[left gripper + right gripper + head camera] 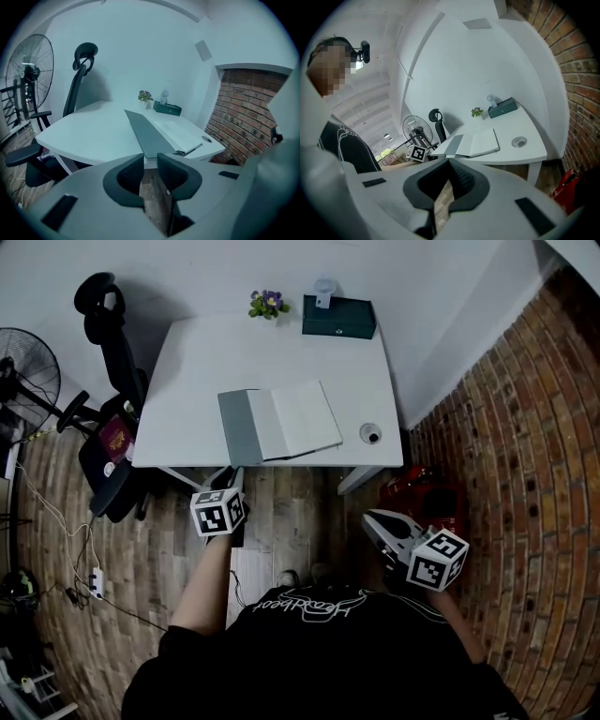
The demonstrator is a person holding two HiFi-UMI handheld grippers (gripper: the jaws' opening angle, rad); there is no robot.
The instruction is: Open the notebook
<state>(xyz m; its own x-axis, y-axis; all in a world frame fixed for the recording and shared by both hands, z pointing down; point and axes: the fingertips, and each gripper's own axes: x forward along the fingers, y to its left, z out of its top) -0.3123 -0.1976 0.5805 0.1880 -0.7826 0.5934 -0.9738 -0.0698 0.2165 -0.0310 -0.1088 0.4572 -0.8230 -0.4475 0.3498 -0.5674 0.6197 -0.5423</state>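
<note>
Looking down from my head, I had both arms drawn back off the table, elbows bent, hands low over the wooden floor. My left gripper pointed at the table's front edge, just short of it; my right gripper hung further out to the right, well apart from everything. And there it was: the notebook lay open near the front edge, grey cover left, white pages right. A green box and a potted plant stood at the far edge, a round disc beside the notebook's right side. An office chair and a fan stood left, a brick wall right.

Over to the left gripper view: my left gripper showed a narrow gap between its pads, only floor in it, the notebook dead ahead and untouched.

Right gripper view: my right gripper had its tips together, empty, the notebook far off beyond.
</note>
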